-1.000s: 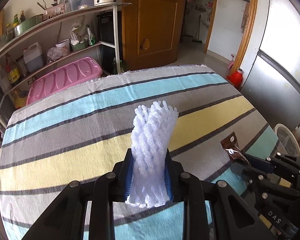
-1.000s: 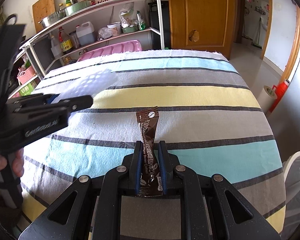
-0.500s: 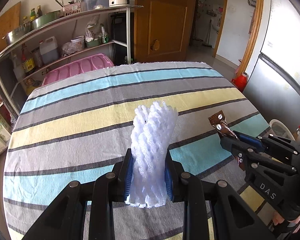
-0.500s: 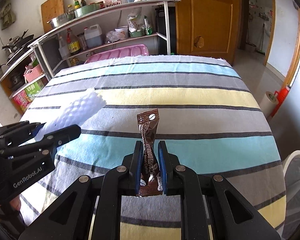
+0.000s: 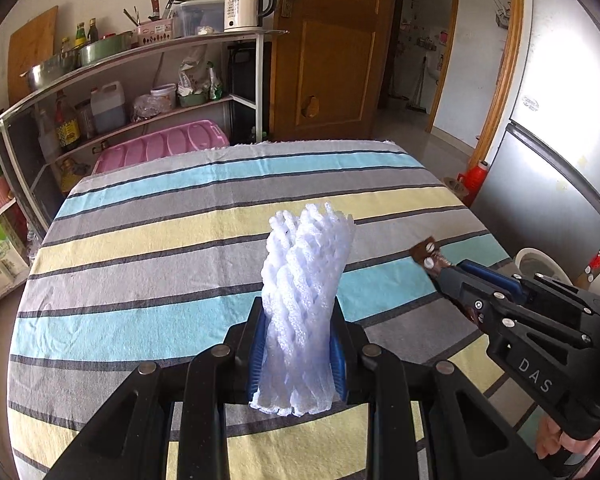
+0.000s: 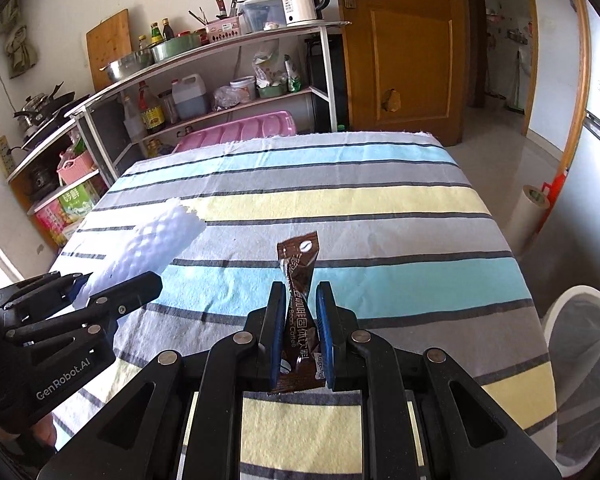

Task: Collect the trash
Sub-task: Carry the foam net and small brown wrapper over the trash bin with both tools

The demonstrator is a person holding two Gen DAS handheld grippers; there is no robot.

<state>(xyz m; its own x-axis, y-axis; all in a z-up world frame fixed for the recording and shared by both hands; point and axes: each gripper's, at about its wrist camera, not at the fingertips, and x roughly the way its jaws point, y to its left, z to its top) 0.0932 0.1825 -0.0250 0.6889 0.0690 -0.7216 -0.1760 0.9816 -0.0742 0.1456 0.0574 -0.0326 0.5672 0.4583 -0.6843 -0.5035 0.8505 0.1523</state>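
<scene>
My left gripper point(image 5: 298, 316) is shut on a white foam fruit net point(image 5: 304, 280) that stands upright between its blue pads, above the striped tablecloth point(image 5: 160, 240). The right gripper point(image 6: 300, 296) is shut on a brown coffee sachet point(image 6: 298, 276), which sticks up from its pads. Each gripper shows in the other's view: the right gripper point(image 5: 446, 276) with the sachet point(image 5: 426, 254) at the right, the left gripper point(image 6: 112, 292) with the foam net point(image 6: 148, 240) at the left. A white bin with a clear liner point(image 6: 580, 364) stands on the floor beside the table's right edge.
A metal shelf rack point(image 5: 140, 92) with bottles, bowls and a kettle point(image 5: 248, 4) stands behind the table, with a pink plastic lid point(image 5: 160, 148) leaning against it. A wooden door point(image 5: 332, 48) is at the back, a fridge point(image 5: 548, 152) at the right. A person's fingers point(image 5: 552, 440) hold the right gripper.
Both grippers have drawn back and risen with their trash still held. More of the table and the shelf rack now shows. The right gripper sits lower and closer in the left wrist view.
</scene>
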